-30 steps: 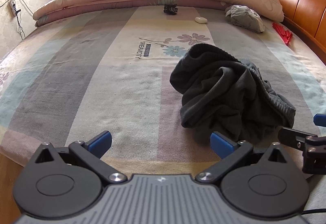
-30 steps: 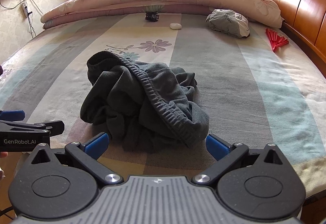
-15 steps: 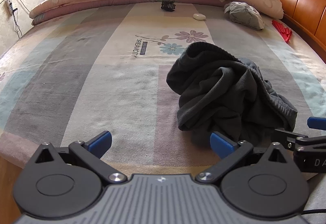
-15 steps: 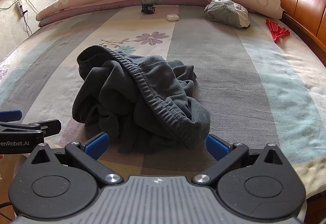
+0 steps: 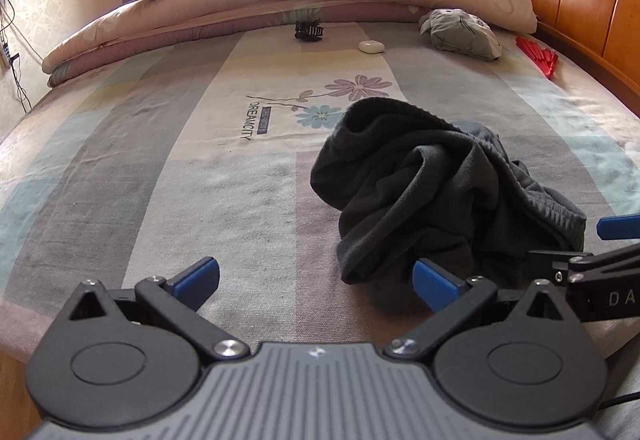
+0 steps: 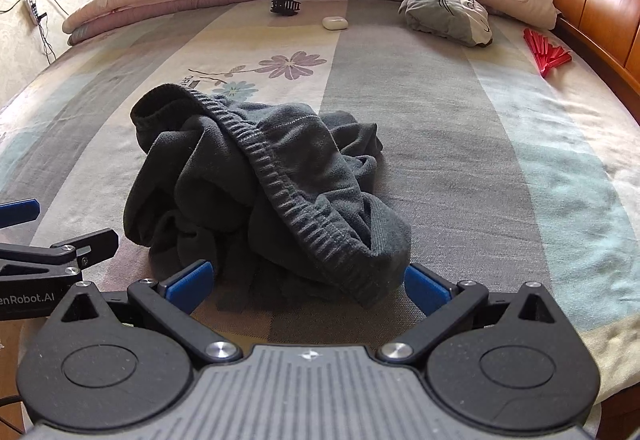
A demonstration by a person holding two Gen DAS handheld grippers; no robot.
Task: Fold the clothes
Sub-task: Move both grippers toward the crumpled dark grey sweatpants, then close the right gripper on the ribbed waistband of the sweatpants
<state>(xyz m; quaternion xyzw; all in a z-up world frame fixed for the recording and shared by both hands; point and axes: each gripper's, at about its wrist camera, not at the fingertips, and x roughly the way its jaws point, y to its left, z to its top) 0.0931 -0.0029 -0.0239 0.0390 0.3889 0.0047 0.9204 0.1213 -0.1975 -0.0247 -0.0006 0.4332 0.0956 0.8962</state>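
Facing the crumpled dark garment (image 6: pixel 256 184) on the bed (image 6: pixel 460 144), your left tool (image 5: pixel 316 278) and right tool (image 6: pixel 306 282) gape empty; pinch its ribbed waistband (image 6: pixel 296 208) first

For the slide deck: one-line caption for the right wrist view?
Open right claw faces a crumpled dark grey fleece garment on the striped floral bedsheet.

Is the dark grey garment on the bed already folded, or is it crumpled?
Crumpled. The dark grey garment lies in a bunched heap on the bed, its ribbed waistband curving over the top.
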